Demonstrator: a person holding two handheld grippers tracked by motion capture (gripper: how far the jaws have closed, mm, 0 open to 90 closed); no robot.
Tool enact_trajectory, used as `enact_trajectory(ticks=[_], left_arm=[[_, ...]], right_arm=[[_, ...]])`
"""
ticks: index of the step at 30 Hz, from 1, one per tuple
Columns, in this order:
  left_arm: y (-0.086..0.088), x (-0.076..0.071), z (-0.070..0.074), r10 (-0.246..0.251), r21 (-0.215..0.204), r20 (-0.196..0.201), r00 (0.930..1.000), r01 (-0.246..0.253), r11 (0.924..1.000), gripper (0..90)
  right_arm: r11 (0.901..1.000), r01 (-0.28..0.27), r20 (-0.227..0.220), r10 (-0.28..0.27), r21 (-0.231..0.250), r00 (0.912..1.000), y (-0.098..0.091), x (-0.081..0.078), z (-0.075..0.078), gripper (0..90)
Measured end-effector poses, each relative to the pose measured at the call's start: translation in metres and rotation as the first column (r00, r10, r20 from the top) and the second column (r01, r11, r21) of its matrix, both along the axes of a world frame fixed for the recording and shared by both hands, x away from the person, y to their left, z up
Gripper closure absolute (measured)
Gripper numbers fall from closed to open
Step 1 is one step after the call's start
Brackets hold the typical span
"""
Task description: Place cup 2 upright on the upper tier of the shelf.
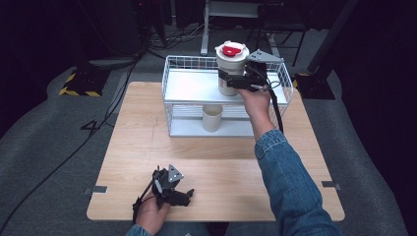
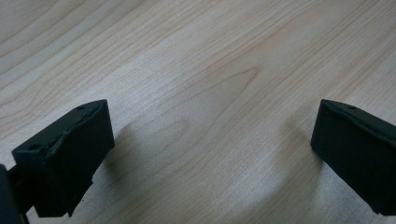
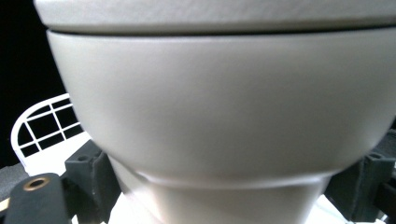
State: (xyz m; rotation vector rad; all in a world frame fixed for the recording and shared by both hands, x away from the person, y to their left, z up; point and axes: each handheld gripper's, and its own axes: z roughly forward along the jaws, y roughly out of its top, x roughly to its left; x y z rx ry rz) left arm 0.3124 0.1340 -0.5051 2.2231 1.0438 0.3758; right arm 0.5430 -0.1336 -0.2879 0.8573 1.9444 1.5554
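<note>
A white lidded cup [image 1: 231, 61] with a red centre on its lid is upright over the top shelf of a white wire rack [image 1: 192, 86]. My right gripper [image 1: 232, 81] is shut on its lower body. In the right gripper view the cup [image 3: 224, 116] looms close, with one finger [image 3: 88, 172] on each side of its narrower base. Whether the cup's base touches the shelf I cannot tell. My left gripper [image 1: 183, 196] rests near the table's front edge, open with nothing between its fingers; in its own view the gripper [image 2: 210, 154] sits over bare wood [image 2: 201, 70].
A second, lidless white cup [image 1: 212, 117] stands on the rack's lower shelf. The rack sits at the back of the wooden table [image 1: 147, 147]. Cables and a dark floor surround the table.
</note>
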Motion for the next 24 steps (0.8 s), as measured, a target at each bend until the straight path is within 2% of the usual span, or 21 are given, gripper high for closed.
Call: enact_trajectory(ticks=[10,19,24], left_arm=[[-0.0002,-0.0002,0.0,0.002,-0.002,-0.001,1.0,-0.002,1.0,0.0],[-0.0002,-0.0001,-0.0001,0.002,-0.002,0.0,1.0,-0.002,1.0,0.0],[-0.0002,-0.0001,-0.0001,0.002,-0.002,0.0,1.0,-0.002,1.0,0.0]], right_arm=[[0.999,-0.002,0.004,0.002,0.046,1.0,-0.0059,-0.0003,-0.006,13.5],[0.9989,-0.001,0.004,0.001,0.047,1.0,-0.0058,-0.0016,-0.0069,13.2],[0.9995,0.003,0.009,-0.003,0.031,1.0,-0.0051,-0.0014,-0.0054,12.7]])
